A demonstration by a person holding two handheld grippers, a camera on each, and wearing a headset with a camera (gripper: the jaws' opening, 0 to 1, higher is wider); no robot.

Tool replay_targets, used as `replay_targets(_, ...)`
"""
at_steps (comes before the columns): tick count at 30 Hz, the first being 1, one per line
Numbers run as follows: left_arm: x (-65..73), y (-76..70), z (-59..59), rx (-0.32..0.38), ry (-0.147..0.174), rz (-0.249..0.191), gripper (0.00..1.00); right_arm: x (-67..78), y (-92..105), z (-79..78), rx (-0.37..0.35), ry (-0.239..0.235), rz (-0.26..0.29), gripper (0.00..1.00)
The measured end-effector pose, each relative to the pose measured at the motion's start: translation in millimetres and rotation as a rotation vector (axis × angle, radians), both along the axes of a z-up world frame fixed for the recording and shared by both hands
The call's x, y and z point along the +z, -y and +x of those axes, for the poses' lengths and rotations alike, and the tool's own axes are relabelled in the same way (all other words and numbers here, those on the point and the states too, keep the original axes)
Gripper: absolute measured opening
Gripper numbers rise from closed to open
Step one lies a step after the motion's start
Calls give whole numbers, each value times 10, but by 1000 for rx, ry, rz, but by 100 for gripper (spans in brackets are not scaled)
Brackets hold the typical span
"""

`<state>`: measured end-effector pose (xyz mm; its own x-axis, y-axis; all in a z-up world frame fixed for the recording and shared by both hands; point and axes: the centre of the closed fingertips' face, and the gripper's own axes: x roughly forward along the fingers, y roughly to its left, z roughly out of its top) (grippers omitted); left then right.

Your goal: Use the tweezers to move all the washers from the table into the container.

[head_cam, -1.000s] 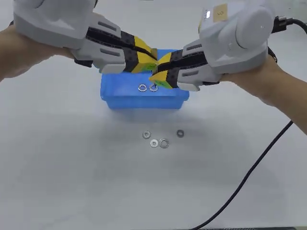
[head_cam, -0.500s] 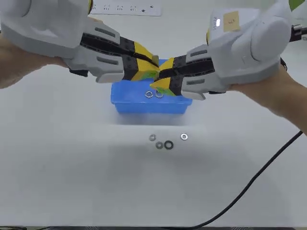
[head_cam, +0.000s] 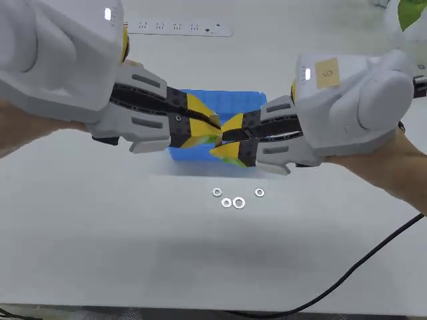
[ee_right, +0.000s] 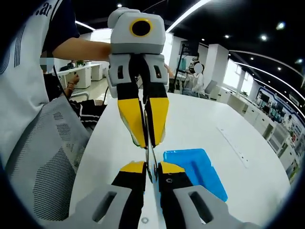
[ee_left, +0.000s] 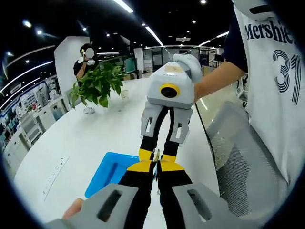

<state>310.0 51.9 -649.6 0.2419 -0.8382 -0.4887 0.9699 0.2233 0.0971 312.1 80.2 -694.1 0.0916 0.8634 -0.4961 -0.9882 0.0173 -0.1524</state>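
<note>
Tweezers (ee_right: 150, 160), a thin sliver of metal, stand between the yellow tips of two grippers that meet nose to nose. The right gripper (ee_right: 151, 168) has its jaws drawn in to a narrow slit around the near end of the tweezers. The left gripper (ee_right: 147, 140) faces it from the top of the right gripper view, with its jaws just as close around the far end. Both appear to pinch the tweezers, though the metal is so thin that contact on either side is hard to confirm. The left gripper view shows the same sliver at the spot where the two sets of tips come together.

In the head view the left gripper reaches in from the left and the right gripper from the right. Their tips meet in the air in front of the near wall of a blue container (head_cam: 220, 100), whose inside is mostly hidden behind them. The container sits on a white table (head_cam: 100, 253). Four washers (head_cam: 239, 203) lie on the table in a loose cluster just in front of the container, below the grippers and apart from them. A black cable (head_cam: 373, 260) crosses the table at the lower right. A power strip (head_cam: 177, 27) lies along the far edge, behind the container.
</note>
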Motion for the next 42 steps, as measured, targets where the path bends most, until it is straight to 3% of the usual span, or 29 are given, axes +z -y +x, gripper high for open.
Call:
replay_targets(7, -103, 7, -147, 1, -30, 7, 7, -117, -9, -119, 13, -27, -7, 11)
replay_targets(13, -187, 18, -206, 14, -55, 3, 7, -205, -25, -196, 24, -45, -17, 11)
replay_targets(29, -489, -12, -86, 41, -147, -36, 7, -522, -15, -124, -2, -86, -54, 11)
replay_targets(42, -666, -29, -66, 38, -179, -24, 7, -695, -17, -117, 9, -66, -103, 11)
